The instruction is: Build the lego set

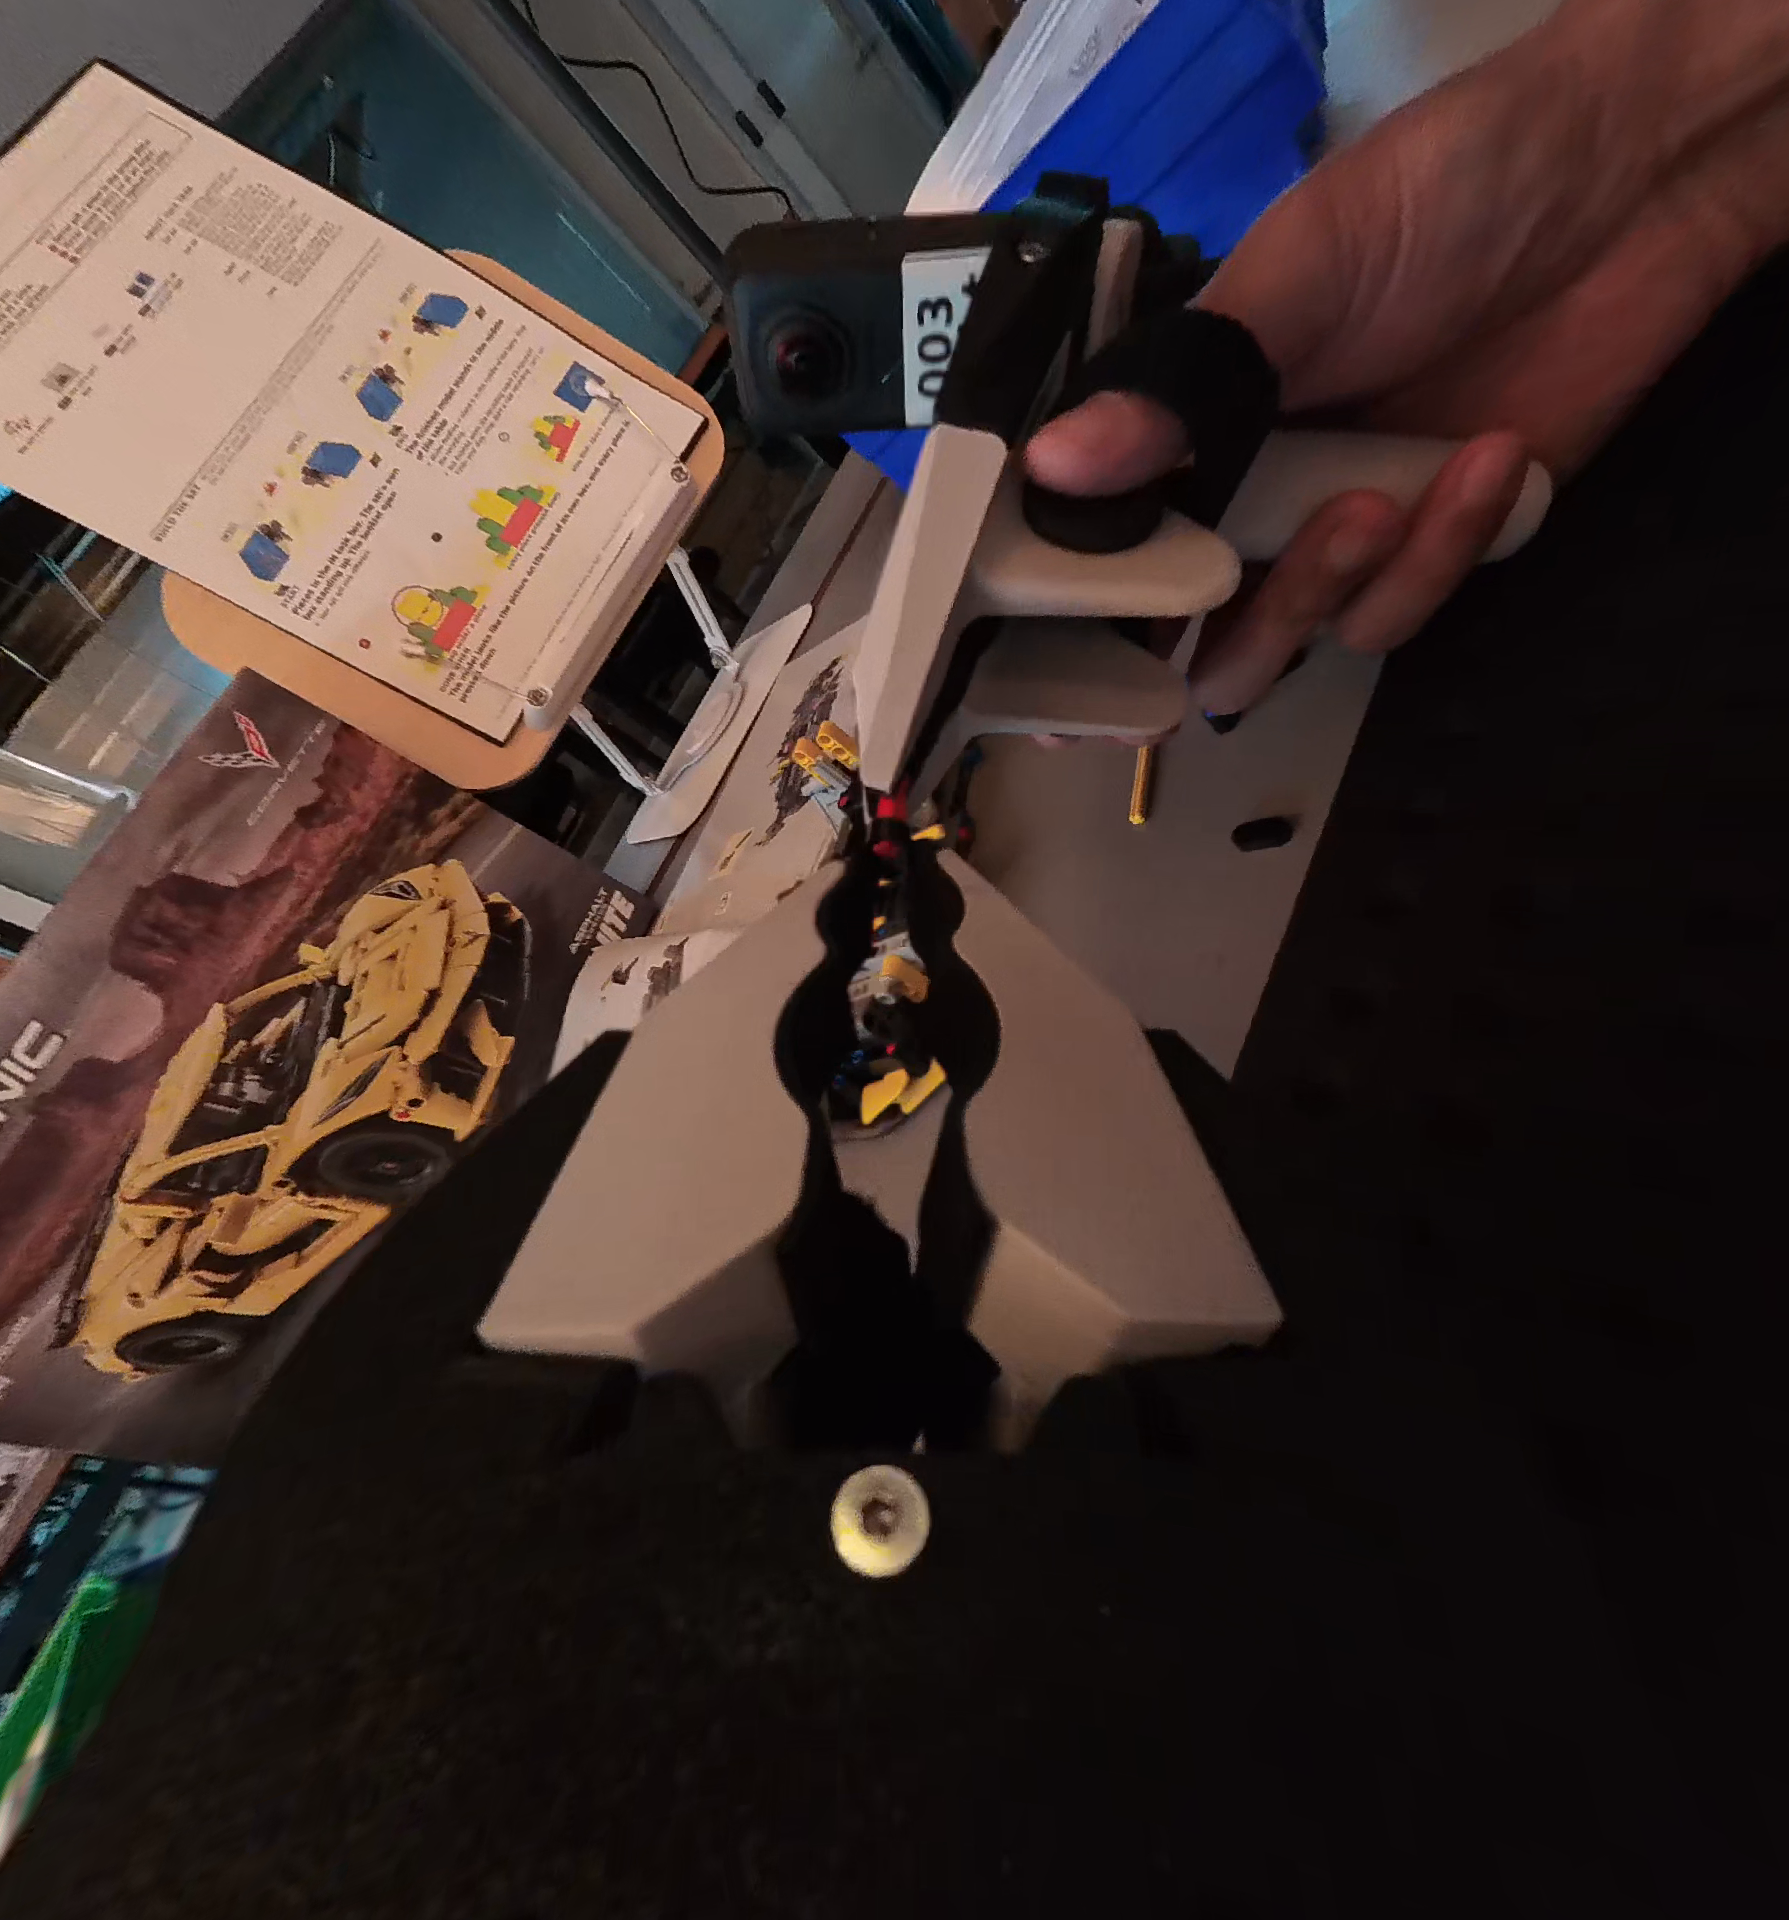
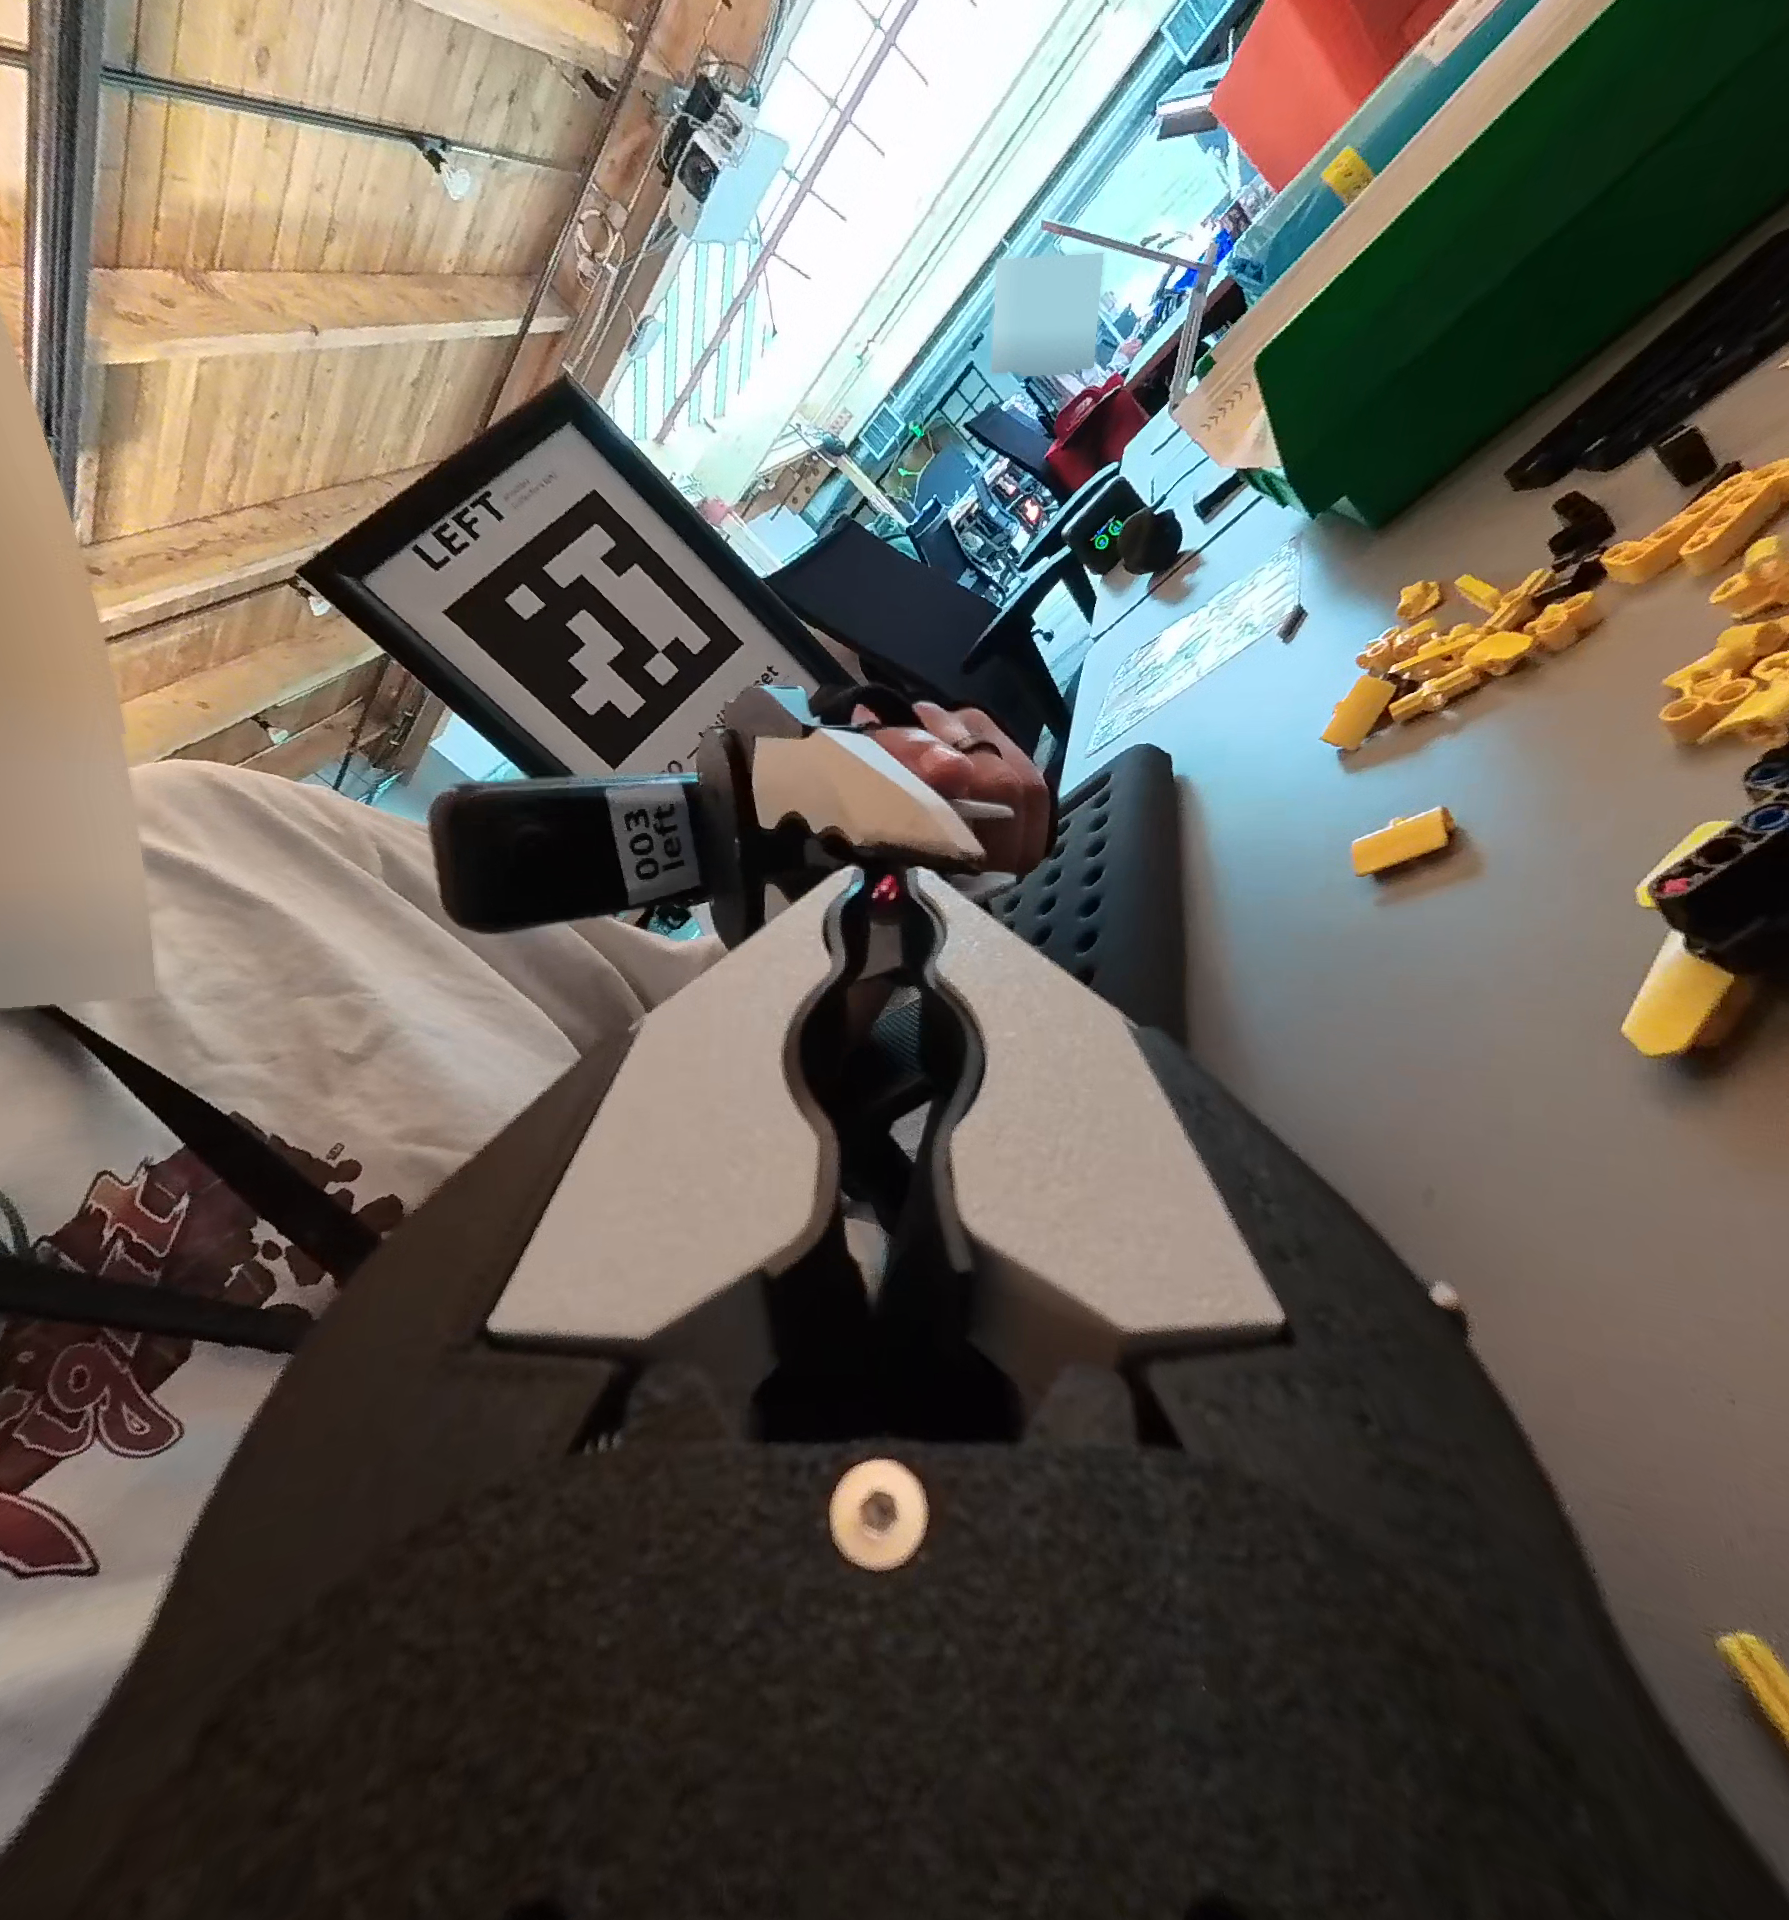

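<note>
Left wrist view: the left gripper [image 1: 888,831] fills the lower middle, its two grey fingers drawn in to a narrow gap, tips pinched on a small red and black piece [image 1: 890,816]. The right gripper [image 1: 885,774] comes down from above, held by a hand [image 1: 1472,343], and its tips meet the same piece, so both tools grip it tip to tip. To the left of the fingers lies the set's box [image 1: 246,1039], showing a yellow car. Above that stands a framed sheet [image 1: 298,384] of pictures and print. Beyond the tips, an open booklet [image 1: 755,883] lies on the table [image 1: 1077,894]. Seen through the gap between the fingers is a partly built black and yellow model [image 1: 895,1029]. A thin yellow axle [image 1: 1139,784] lies to the right of the tips.

Right wrist view: the right gripper [image 2: 885,896] likewise has its fingers almost closed on the red piece [image 2: 885,888] at the tips. The left gripper [image 2: 869,810] meets it from beyond, carrying a black camera [image 2: 547,857] and a framed marker card [image 2: 578,623]. A white shirt [image 2: 329,935] lies to the left. Well to the right, loose yellow and black pieces [image 2: 1555,623] are scattered on the grey table [image 2: 1285,1039], with a green box [image 2: 1555,301] beyond them.
</note>
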`<state>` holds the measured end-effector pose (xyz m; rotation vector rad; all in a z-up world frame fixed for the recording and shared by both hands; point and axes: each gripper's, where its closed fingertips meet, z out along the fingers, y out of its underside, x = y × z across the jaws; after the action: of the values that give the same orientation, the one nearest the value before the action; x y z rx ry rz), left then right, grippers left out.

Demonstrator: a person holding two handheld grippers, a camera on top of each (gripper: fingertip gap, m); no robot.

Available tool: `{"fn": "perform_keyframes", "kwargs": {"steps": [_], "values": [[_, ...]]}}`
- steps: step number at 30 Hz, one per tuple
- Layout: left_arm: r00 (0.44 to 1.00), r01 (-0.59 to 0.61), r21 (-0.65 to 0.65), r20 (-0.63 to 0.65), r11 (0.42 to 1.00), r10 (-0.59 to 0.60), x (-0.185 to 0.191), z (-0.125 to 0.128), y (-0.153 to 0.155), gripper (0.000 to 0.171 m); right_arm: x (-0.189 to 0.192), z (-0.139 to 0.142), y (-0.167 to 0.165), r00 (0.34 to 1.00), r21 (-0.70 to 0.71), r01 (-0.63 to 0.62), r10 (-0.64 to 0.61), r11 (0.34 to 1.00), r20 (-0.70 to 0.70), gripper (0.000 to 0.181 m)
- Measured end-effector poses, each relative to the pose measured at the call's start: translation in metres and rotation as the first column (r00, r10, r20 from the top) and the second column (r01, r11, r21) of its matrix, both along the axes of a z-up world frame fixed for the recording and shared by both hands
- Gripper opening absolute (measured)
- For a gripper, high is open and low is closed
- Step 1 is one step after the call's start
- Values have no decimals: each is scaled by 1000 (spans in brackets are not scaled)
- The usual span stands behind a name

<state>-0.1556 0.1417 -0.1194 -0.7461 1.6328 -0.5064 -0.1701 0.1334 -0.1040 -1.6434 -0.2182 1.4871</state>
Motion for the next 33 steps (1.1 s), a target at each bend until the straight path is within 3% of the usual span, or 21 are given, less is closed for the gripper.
{"fn": "perform_keyframes", "kwargs": {"steps": [1, 4, 10, 14, 23, 25, 30, 33], "values": [[1000, -6, -15, -6, 1000, 6, 0, -1, 1, 4, 1, 0, 1, 1000, 6, 11, -11, 1000, 9, 3], [998, -42, 13, -35, 999, 42, 2, -6, 9, 3, 1, -1, 2, 999, 20, 36, -37, 999, 34, 17], [995, -79, 38, -61, 996, 82, 4, -10, 11, 3, 5, -12, 10, 983, 21, 113, -115, 993, 145, 3], [993, -88, 40, -74, 995, 90, 4, -13, 10, 3, 6, -12, 10, 987, 4, 105, -105, 994, 120, 5], [996, -62, -29, -60, 998, 60, 4, -13, 8, 6, 8, -16, 11, 965, 36, 145, -149, 989, 214, 3], [999, -4, -67, -36, 998, 2, 3, -10, 0, 7, 8, -16, 9, 975, 12, 119, -119, 993, 188, 3], [986, 169, -252, 52, 953, -161, -6, 8, -17, 8, 5, -4, -5, 998, -63, -52, 50, 997, -35, 3], [978, 207, -285, 67, 936, -196, -7, 12, -21, 8, 3, -2, -8, 994, -75, -90, 85, 993, -73, 3]]}}
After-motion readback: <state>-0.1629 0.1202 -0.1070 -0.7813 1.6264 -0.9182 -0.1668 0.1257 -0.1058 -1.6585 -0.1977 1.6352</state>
